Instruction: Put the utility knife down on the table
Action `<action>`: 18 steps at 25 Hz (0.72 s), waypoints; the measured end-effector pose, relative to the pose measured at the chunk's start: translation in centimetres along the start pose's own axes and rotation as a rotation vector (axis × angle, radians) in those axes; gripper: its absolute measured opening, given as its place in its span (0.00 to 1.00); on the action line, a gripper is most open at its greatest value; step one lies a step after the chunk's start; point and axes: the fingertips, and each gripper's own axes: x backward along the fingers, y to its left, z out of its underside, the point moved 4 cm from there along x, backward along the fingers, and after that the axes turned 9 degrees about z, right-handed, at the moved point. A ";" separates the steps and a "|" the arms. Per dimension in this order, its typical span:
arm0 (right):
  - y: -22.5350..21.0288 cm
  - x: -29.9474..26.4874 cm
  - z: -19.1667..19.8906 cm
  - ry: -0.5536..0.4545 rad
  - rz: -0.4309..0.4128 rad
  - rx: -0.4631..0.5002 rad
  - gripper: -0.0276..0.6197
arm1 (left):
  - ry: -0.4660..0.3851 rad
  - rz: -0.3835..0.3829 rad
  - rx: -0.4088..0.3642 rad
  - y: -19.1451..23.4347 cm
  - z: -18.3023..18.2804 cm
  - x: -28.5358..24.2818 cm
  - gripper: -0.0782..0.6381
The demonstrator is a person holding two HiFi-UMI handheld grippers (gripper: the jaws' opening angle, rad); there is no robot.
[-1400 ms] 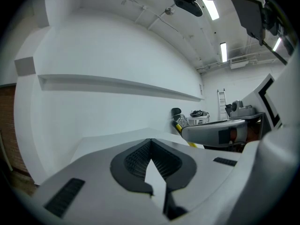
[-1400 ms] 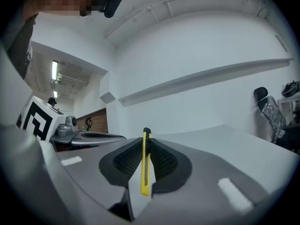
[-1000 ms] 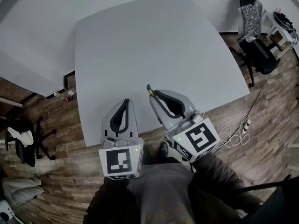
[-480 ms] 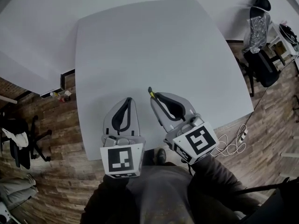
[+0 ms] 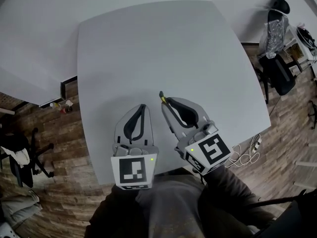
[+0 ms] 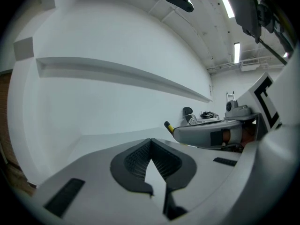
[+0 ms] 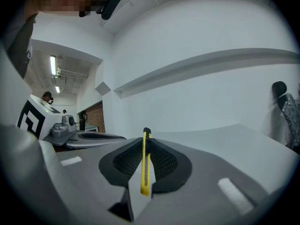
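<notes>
A slim yellow and black utility knife (image 7: 145, 165) stands on edge between the pads of my right gripper (image 7: 146, 146), which is shut on it. In the head view its tip (image 5: 161, 95) pokes out past the right gripper (image 5: 167, 102) above the near part of the white table (image 5: 163, 48). My left gripper (image 5: 142, 108) hovers just to the left, jaws shut with nothing between them. From the left gripper view, the left gripper (image 6: 150, 146) shows closed pads, and the knife's tip (image 6: 168, 125) appears at the right.
The white table's near edge (image 5: 148, 175) lies under both grippers. A second white tabletop (image 5: 29, 43) sits at the left. Office chairs (image 5: 277, 58) stand on the wooden floor at the right, another chair (image 5: 20, 152) at the left, cables (image 5: 250, 148) by the table corner.
Both grippers have shifted slightly forward over the table's near edge, the left one a little to the right. The knife stays clamped in the right gripper.
</notes>
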 end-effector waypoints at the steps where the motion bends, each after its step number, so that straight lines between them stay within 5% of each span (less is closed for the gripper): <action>1: -0.1 -0.7 0.0 0.002 0.007 -0.001 0.12 | 0.002 0.006 0.002 0.6 0.1 -0.5 0.11; 18: -4.3 -5.7 0.2 0.053 -0.005 -0.004 0.12 | 0.038 -0.006 0.038 2.9 0.5 -6.0 0.11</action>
